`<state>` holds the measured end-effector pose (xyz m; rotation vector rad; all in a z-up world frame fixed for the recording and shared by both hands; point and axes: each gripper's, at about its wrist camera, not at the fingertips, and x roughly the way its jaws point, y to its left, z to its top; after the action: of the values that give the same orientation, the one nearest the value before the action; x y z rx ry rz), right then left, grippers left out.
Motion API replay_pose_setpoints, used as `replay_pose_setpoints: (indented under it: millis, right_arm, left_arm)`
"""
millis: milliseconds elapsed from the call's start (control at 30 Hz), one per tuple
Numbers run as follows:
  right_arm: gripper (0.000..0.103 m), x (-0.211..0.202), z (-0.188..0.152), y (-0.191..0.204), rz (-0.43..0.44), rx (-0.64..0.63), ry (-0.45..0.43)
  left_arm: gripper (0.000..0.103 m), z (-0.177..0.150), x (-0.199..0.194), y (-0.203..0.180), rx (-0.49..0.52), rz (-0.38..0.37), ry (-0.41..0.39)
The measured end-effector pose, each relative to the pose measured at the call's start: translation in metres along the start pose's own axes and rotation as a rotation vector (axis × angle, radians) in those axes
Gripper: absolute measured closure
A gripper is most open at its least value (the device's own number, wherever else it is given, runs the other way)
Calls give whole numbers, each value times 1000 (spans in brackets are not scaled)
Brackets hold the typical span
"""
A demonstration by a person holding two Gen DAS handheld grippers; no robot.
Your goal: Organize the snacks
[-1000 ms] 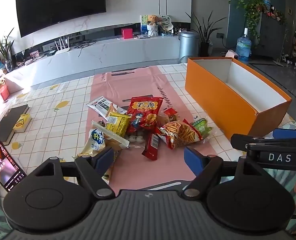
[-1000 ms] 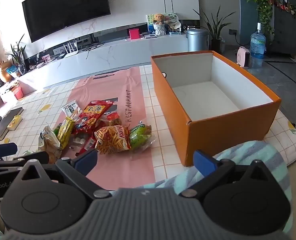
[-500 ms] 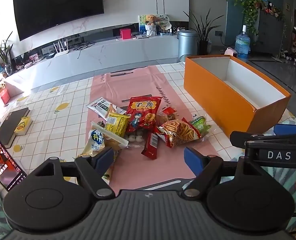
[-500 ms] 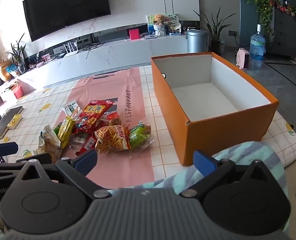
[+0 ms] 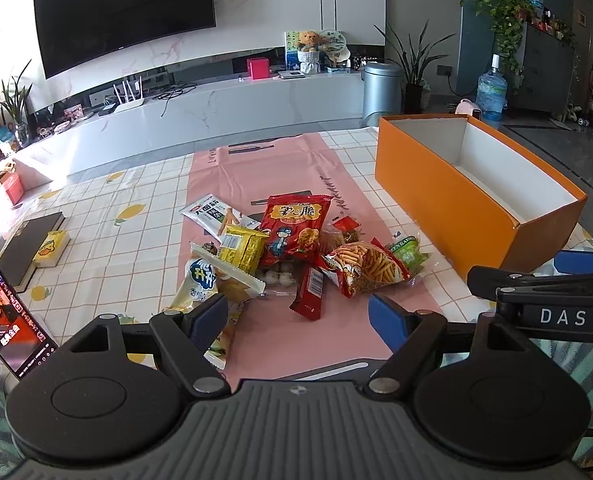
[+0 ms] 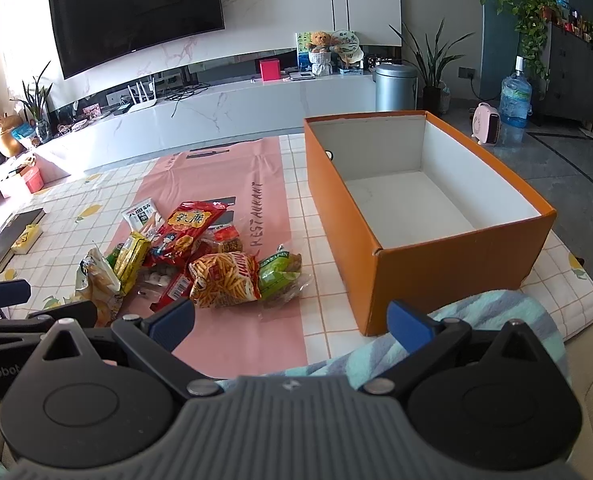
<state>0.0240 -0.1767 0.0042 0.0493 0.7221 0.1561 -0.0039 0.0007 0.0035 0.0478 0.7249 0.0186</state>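
Nothing's packed yet: the snack pile [image 5: 296, 256] sits mid-frame on the desk [image 5: 136, 240], and the orange box [image 6: 424, 216] at right is bare inside. Left gripper [image 5: 300, 316] and right gripper [image 6: 292, 320] both gape wide, holding nothing. Next move, I'd guess: reach in and grab the nearest packet.

A home living room. A large curved black television [image 5: 124, 12] hangs on a white marble-look wall above a long white marble-look media console [image 5: 224, 104]. On the console sit a white router [image 5: 128, 100] and a teddy bear [image 5: 307, 40]. Leafy potted houseplants [image 6: 432, 68] and a blue water jug [image 6: 515, 98] stand on the floor.
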Motion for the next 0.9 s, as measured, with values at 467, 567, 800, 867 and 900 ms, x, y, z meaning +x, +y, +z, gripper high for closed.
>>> replay_pose_setpoints:
  millis: [467,567,800,867,900]
  right_arm:
    - [4,2,-1,1,-2,-3,3]
    - [4,2,-1,1,-2,-3,4]
    - [4,2,-1,2,-4,-3,7]
    - [4,3,-3,2,-4,-1,8]
    - [4,4,-3,2,-4,-1,9]
  left_arm:
    - [9,-1,1,3,-9,3,2]
    - [9,-1,1,3,-8,3,2]
    - [9,-1,1,3,-8,3,3]
    - [9,-1,2,3,-8,4,4]
    - [9,-1,1,3,-8,4,4]
